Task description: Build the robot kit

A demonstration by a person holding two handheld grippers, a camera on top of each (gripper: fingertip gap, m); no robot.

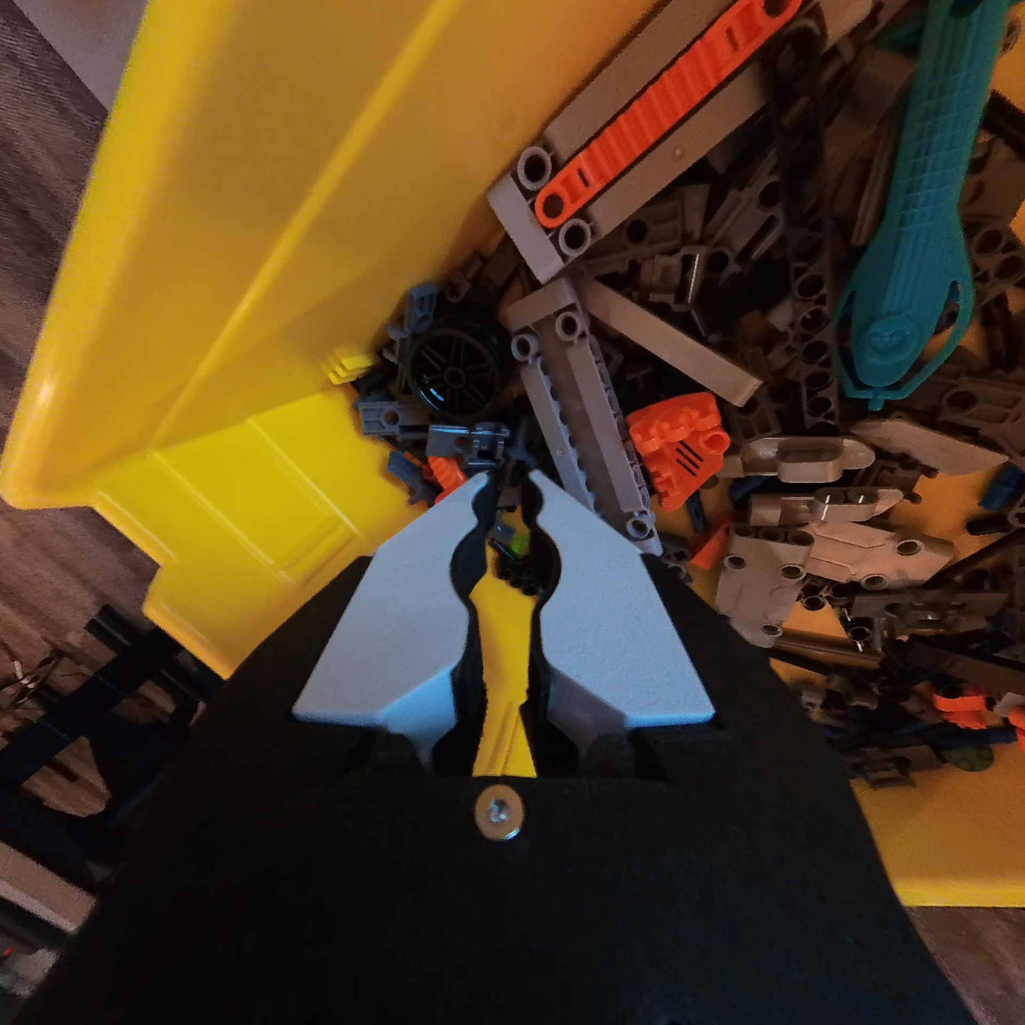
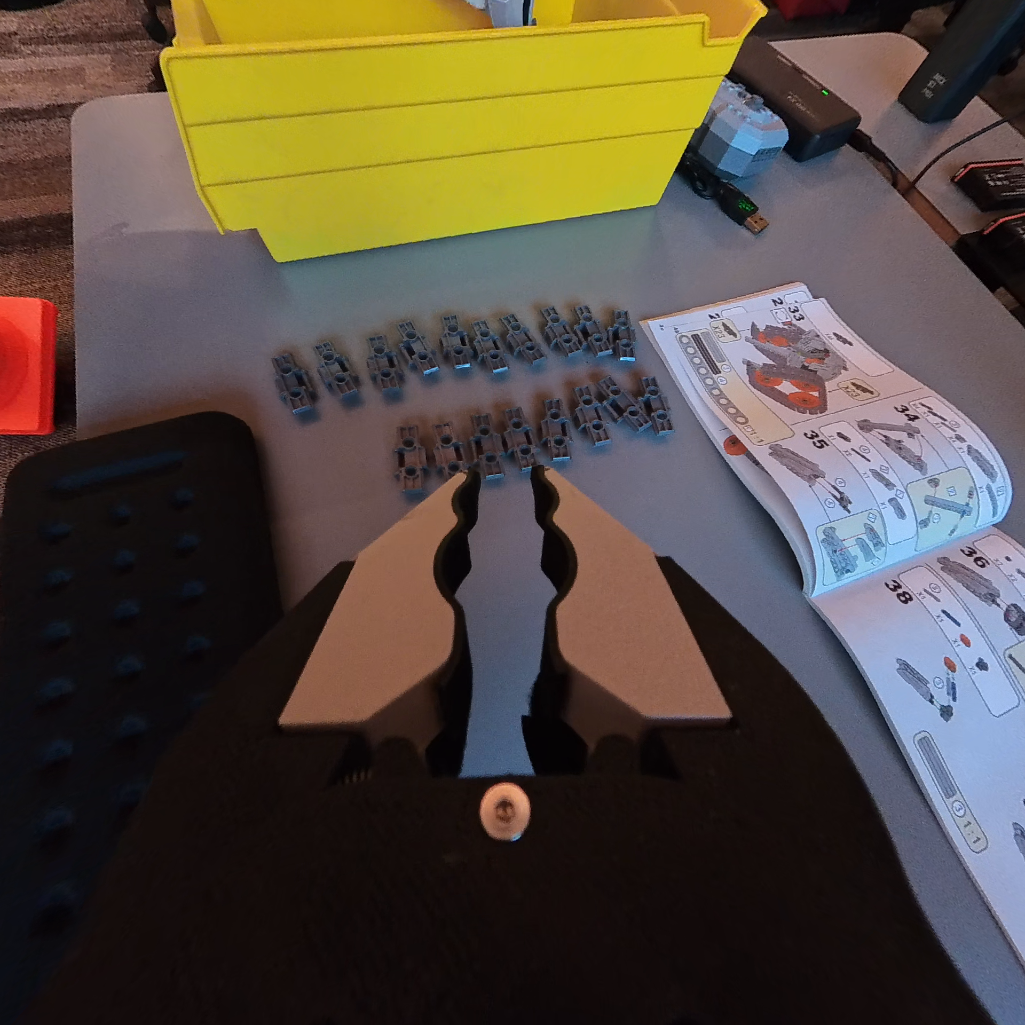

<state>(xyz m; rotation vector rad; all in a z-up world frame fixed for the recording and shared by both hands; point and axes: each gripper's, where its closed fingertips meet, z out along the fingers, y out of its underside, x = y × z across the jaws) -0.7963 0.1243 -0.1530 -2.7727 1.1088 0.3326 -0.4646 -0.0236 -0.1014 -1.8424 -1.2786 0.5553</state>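
Observation:
My left gripper [image 1: 509,478] is inside a yellow bin [image 1: 277,222], low over a heap of building-toy parts. Its jaws stand a narrow gap apart with nothing clamped. A small dark grey link piece [image 1: 481,441] lies just ahead of its tips, next to a black wheel [image 1: 455,377]. My right gripper [image 2: 503,475] is open and empty above the grey table [image 2: 166,310]. Its tips are at the near row [image 2: 532,432] of small grey link pieces. A second row [image 2: 455,349] lies farther back, in front of the bin [image 2: 444,138].
The bin also holds long grey beams [image 1: 588,421], an orange ribbed strip [image 1: 665,111], an orange shell piece [image 1: 676,444] and a teal tool [image 1: 915,222]. An open instruction booklet [image 2: 832,444] lies at right, a black pad [image 2: 122,582] at left. A grey block [image 2: 737,133] and a cable plug [image 2: 749,219] sit behind. The left gripper's tips are roughly 35 cm from the right gripper's. The black wheel [image 1: 455,377] is about 4 cm from my left fingertips and 40 cm from my right.

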